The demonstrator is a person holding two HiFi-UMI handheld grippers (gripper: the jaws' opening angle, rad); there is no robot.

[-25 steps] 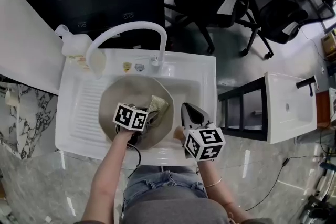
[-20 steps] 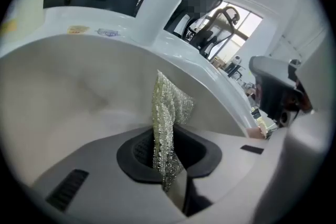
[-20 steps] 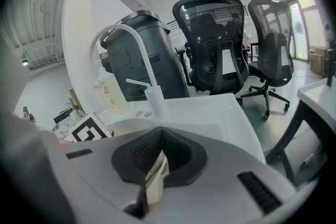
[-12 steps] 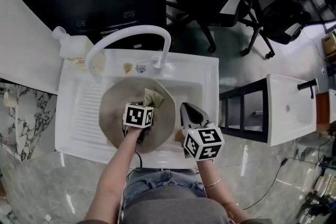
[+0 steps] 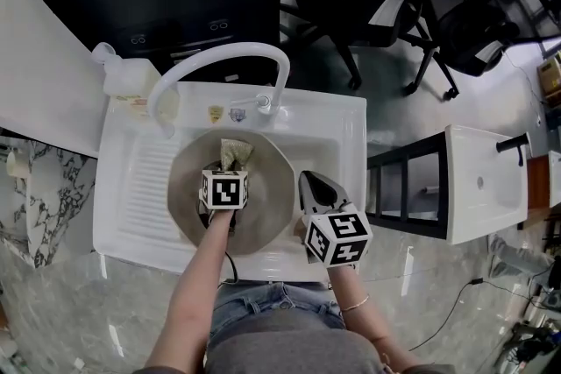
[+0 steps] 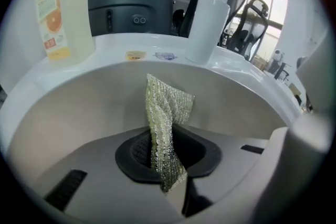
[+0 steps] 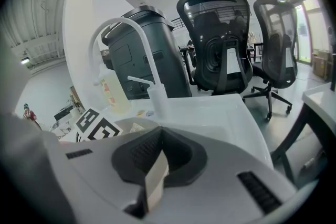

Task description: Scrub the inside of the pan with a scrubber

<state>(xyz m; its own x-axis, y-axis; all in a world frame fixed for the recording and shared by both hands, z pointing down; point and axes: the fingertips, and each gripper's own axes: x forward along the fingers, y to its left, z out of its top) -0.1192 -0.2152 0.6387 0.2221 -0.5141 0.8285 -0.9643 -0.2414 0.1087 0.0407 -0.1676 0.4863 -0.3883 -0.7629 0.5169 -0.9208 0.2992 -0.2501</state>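
**Scrubber at the pan's far wall, rim pinned at the right**

In the head view, centre frame, the pan (image 5: 263, 219) lies in the white sink (image 5: 337, 131), a wide, shallow round of matte grey-beige. The left gripper (image 6: 169, 176) has its jaws clamped on the scrubber (image 5: 231, 153), a limp, glittery mesh of pale green-gold that folds over itself and stands up out of the pads. It sits at the pan's upper side, just below the curved white faucet (image 5: 219, 57); I cannot tell for sure whether it touches the wall.

At the pan's right edge, the right gripper (image 7: 153, 181) is closed on a thin pale strip, which looks to be the pan's rim. That is the anchor.

The step is the scrubbing itself, I'd judge. To do it well: press the mesh flat to the wall, since a floppy fold gives little bite, work in overlapping arcs from wall down to centre, and hold the rim firm so the pan doesn't skate on the glossy sink. A translucent soap bottle (image 5: 123, 74) stands upper left.
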